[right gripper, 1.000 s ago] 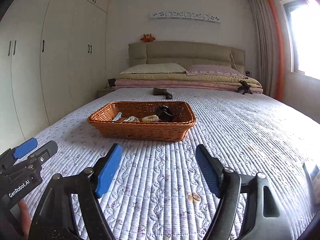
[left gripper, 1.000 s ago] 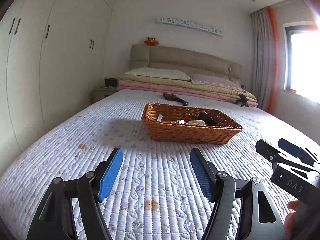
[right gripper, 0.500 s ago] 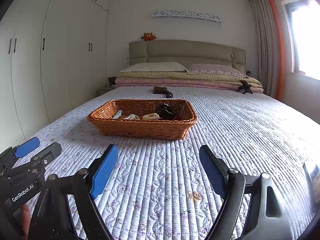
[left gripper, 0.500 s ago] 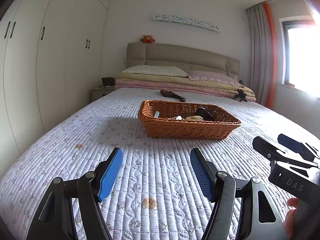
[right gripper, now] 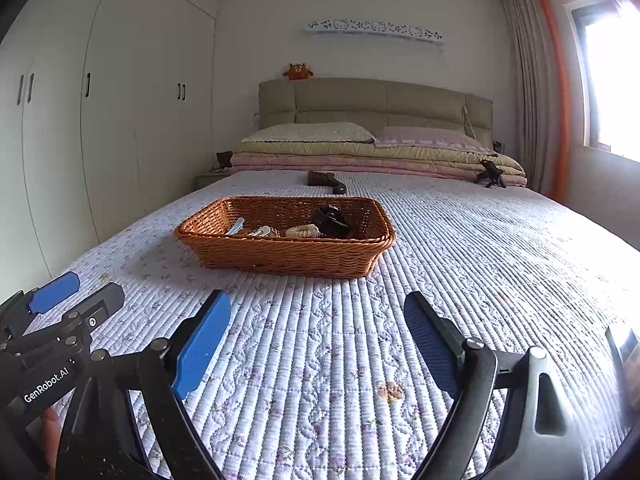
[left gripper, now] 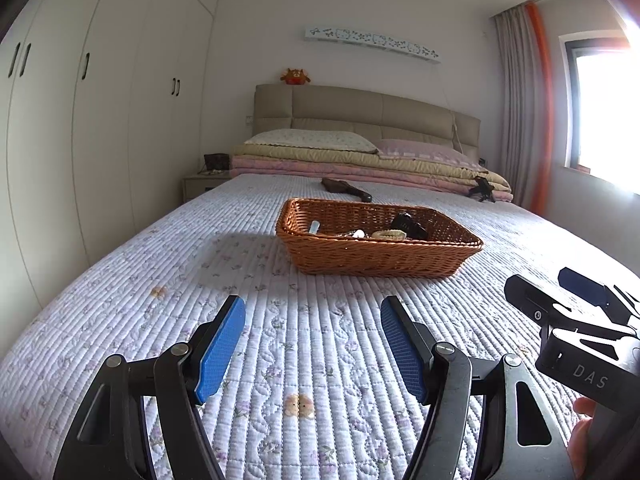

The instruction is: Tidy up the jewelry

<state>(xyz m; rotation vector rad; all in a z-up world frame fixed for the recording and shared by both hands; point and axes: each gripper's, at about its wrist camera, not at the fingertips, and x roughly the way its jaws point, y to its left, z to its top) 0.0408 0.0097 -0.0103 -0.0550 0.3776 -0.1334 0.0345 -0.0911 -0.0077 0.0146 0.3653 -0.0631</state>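
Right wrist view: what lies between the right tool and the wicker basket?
Nothing but bare quilted bedspread. In the right wrist view the open, empty right tool hangs short of the wicker basket, with no object between.

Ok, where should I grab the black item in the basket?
Judging from here, take the black item by its raised top, coming from above: it stands higher than the flat pieces beside it, and the wicker basket walls block a level approach.

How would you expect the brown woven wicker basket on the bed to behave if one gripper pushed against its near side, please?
The brown woven wicker basket looks low and wide, so it would probably slide rather than tip. The ridged quilted bedspread may drag on it. It holds only a few small items, so it is likely light, and its weave may flex slightly.
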